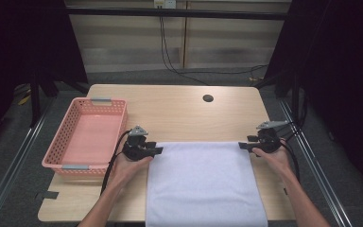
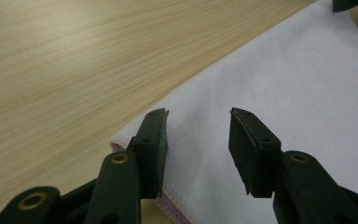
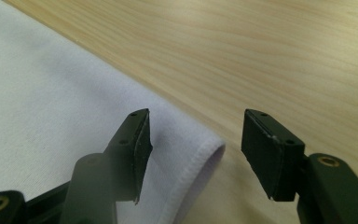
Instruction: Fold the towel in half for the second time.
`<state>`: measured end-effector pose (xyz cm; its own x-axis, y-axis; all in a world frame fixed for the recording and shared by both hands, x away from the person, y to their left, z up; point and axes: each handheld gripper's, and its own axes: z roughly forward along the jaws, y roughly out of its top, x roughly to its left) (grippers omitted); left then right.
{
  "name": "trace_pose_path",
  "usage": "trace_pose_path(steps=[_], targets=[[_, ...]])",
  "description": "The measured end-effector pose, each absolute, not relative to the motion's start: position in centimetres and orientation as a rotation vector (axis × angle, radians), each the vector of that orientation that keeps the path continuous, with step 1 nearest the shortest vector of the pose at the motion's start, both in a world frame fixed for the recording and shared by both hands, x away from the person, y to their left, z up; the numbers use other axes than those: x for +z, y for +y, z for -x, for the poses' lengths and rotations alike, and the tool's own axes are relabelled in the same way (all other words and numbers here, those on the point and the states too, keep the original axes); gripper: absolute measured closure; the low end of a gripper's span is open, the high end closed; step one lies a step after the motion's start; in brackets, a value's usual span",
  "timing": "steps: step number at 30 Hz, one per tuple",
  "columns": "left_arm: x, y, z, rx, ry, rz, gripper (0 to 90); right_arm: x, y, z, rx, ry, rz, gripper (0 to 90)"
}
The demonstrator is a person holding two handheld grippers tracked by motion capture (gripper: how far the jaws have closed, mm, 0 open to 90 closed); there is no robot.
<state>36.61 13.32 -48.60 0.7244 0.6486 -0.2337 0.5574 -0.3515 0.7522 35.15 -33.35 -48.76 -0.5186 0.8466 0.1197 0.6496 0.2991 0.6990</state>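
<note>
Both tongs, left [image 1: 159, 150] and right [image 1: 241, 145], gape unclamped at the white towel's [image 1: 203, 184] far corners; closing too high would pinch air, leaving it on the surface [image 1: 179, 109]

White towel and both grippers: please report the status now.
Left gripper open at towel's far left corner. Right gripper open at far right corner. White towel flat on table, unheld. Nothing in the way.

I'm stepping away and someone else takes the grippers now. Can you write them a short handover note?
Left gripper: open, at the far left corner of the white cloth towel.
Right gripper: open, at the towel's far right corner.
Towel lies flat on the light wooden table, its near edge hanging over the front.
Pink plastic basket sits left, empty.
Done: towel spread.
Left: probably folding, perhaps into the basket.
</note>
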Motion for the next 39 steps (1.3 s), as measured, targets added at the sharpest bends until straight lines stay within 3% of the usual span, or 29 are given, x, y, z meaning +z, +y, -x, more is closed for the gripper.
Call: trace_pose_path(steps=[9, 14, 25, 29, 33, 36, 39], targets=[[-49.6, 13.6, -37.4, 0.141, 0.955, -2.061, 45.4, -50.2, -32.6, -35.5, 0.987, 2.348, -1.338, 46.9], [-50.1, 13.8, -37.8, 0.171, 0.972, -2.063, 40.9, -50.2, -32.8, -35.2, 1.018, 2.367, -1.309, 63.8], [-50.7, 13.6, -38.0, 0.152, 0.944, -2.079, 37.4, -50.1, -33.6, -34.7, 1.040, 2.375, -1.345, 79.2], [-50.8, 13.3, -38.1, 0.162, 0.903, -2.087, 42.3, -50.1, -33.7, -34.5, 1.047, 2.371, -1.360, 80.4], [-50.9, 12.9, -38.7, 0.092, 0.887, -2.078, 56.7, -50.1, -34.1, -34.3, 1.046, 2.370, -1.361, 80.5], [-50.9, 12.4, -38.8, 0.057, 0.854, -2.095, 73.6, -50.1, -34.3, -34.2, 1.056, 2.368, -1.363, 80.6], [-50.9, 12.4, -39.0, 0.032, 0.879, -2.086, 78.0, -50.0, -34.5, -34.2, 1.071, 2.366, -1.376, 81.2]])
